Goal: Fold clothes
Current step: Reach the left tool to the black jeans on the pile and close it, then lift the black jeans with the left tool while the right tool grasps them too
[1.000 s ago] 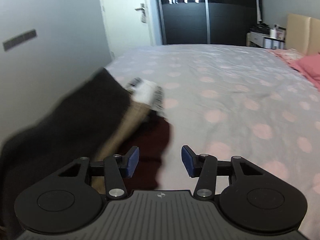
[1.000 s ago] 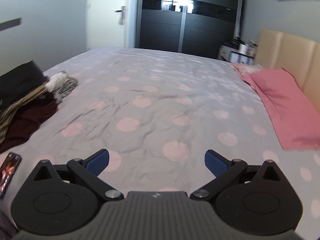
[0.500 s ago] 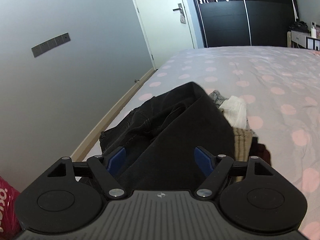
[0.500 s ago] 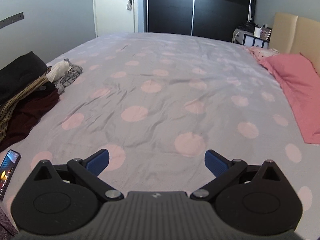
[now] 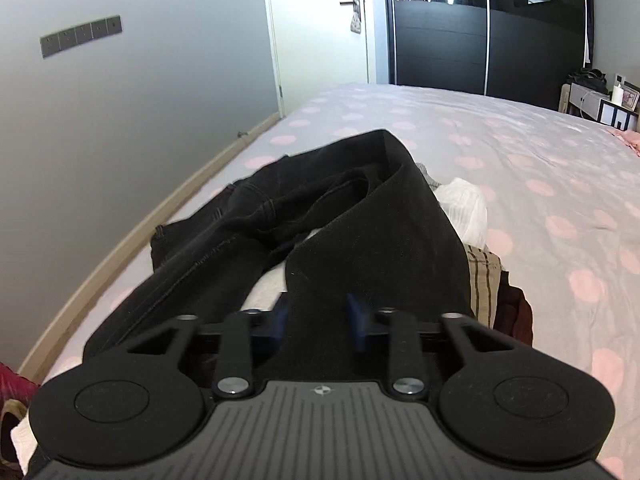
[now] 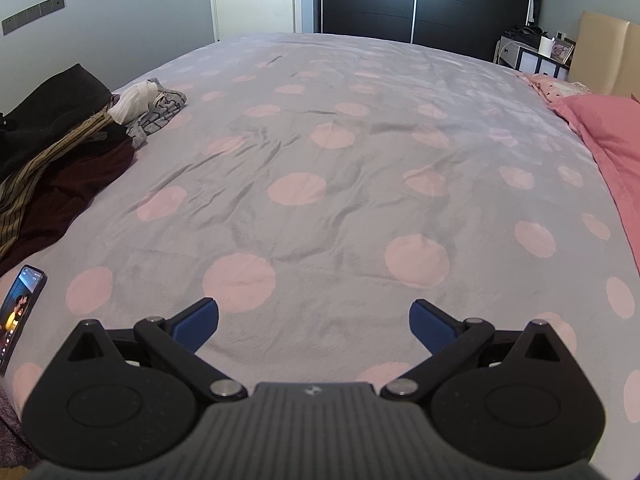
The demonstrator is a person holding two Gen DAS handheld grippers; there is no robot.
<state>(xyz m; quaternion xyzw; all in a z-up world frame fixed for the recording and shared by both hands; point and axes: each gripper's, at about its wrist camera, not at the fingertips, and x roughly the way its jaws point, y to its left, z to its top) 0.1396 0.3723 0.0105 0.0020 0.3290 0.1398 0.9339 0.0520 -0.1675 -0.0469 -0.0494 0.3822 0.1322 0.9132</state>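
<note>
A pile of clothes lies at the bed's left edge. Black trousers point(image 5: 260, 216) sprawl on top, over a white garment point(image 5: 464, 208), a striped one point(image 5: 484, 280) and a maroon one point(image 5: 516, 312). My left gripper point(image 5: 318, 312) is over the pile, its jaws closing with a fold of the black trousers filling the gap between the blue pads. In the right wrist view the same pile point(image 6: 60, 152) sits far left. My right gripper point(image 6: 315, 320) hangs open above the bare dotted bed sheet point(image 6: 320, 140), holding nothing.
A phone point(image 6: 18, 312) with a lit screen lies on the sheet near the front left. A pink pillow point(image 6: 612, 148) and headboard stand at the right. A grey wall point(image 5: 120, 120) runs close along the bed's left side; a dark wardrobe point(image 5: 480, 28) is beyond.
My left gripper swung left from the pile's edge to above the black trousers, its jaws widened, then narrowed onto a fold. My right gripper dipped toward the sheet and stayed open.
</note>
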